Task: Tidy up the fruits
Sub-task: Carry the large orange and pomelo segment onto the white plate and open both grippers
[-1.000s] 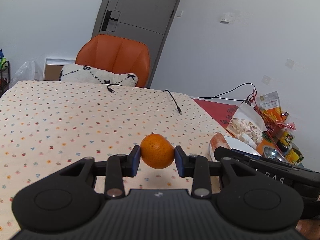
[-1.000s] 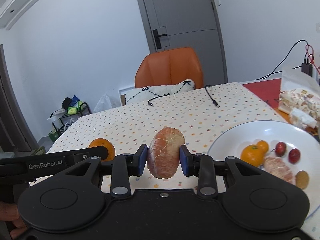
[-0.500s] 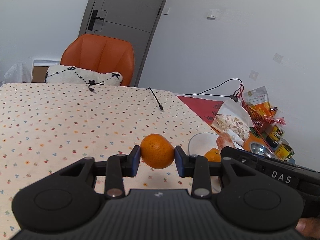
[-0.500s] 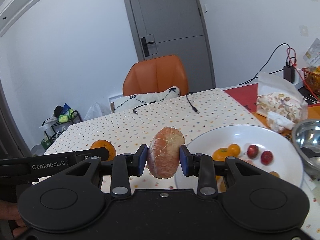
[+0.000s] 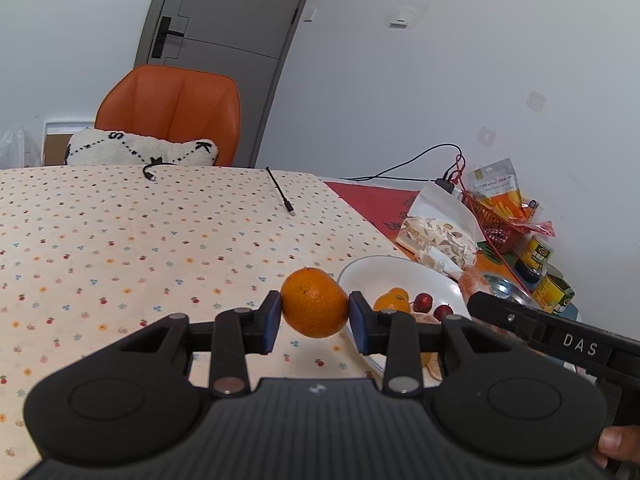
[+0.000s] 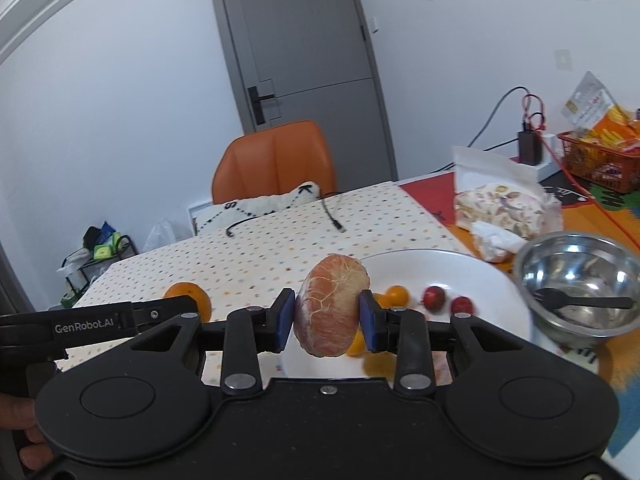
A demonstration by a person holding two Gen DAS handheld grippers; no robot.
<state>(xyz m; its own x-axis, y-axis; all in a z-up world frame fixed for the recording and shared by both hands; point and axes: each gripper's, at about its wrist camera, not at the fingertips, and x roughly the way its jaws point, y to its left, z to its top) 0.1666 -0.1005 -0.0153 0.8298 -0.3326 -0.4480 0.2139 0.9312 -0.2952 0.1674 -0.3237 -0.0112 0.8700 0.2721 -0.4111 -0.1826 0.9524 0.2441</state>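
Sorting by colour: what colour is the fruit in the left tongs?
Orange, seen best from the left wrist.

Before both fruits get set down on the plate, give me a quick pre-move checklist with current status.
1. Left gripper clamps the round orange mandarin between both pads: ok.
2. Right gripper clamps the peeled pinkish grapefruit segment: ok.
3. White round plate has bare space behind the small fruits: ok.
4. Steel bowl with black spoon sits close to the plate's right rim, a collision risk: not ok.
5. Height of either fruit above the plate: cannot tell.
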